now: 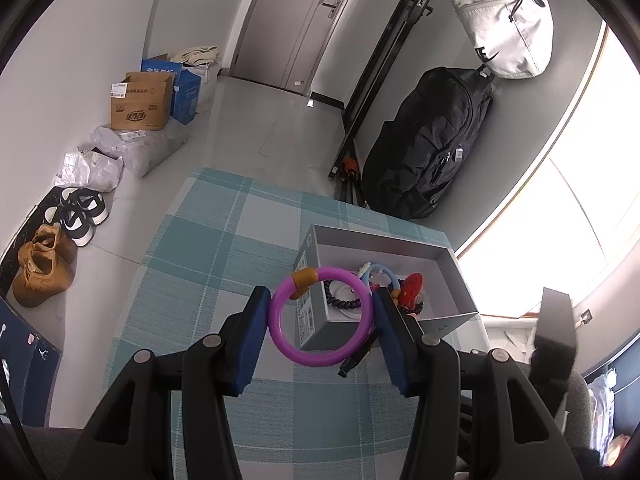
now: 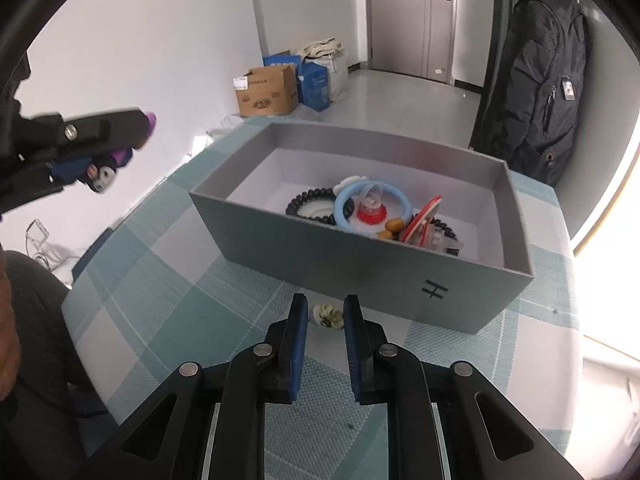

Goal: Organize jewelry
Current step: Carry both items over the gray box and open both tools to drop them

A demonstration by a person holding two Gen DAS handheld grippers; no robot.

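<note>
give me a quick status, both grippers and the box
Left gripper shut on purple ring, above box's near corner. Right gripper closed on small cream trinket on the cloth. Grey box open, nothing blocking.

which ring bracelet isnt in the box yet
The purple ring, held in the left gripper outside the box; the blue ring already lies inside.

Bright daylight from a blown-out window (image 1: 560, 216) at three o'clock, glare washing out both views' right edges, strong fisheye bending, black vignette at corners, motion blur on the left gripper (image 2: 120, 148) at nine o'clock
</note>
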